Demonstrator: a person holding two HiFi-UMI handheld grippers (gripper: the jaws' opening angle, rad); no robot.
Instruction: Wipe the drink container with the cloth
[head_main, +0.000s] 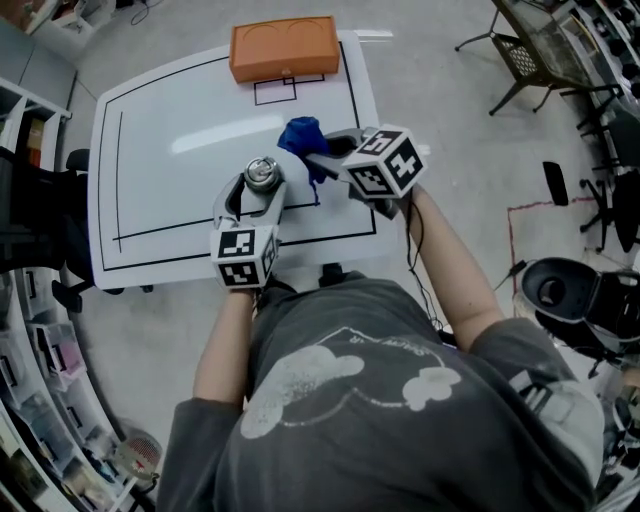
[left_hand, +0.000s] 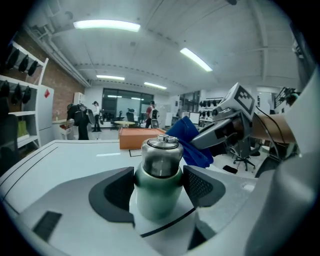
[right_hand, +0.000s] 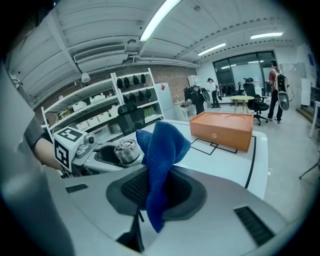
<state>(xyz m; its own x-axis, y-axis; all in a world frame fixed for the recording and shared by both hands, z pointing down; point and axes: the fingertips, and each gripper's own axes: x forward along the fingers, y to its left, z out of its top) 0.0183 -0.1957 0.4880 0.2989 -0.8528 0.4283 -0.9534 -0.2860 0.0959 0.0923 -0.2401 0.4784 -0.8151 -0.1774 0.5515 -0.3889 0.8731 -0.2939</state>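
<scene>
My left gripper (left_hand: 159, 186) has its fingers (left_hand: 200, 184) on both sides of the drink container (head_main: 263, 174), and the pads press on its green body just under the metal cap. The container stands upright on the white table (head_main: 170, 110), near the front edge, inside the black outline. My right gripper (right_hand: 155, 192) has its fingers pinching the blue cloth (right_hand: 162, 150), which hangs out in a loose bunch. The cloth is just beside the cap of the container, on its right; I cannot tell if they touch. An orange box (head_main: 284, 48) lies at the far edge of the table.
</scene>
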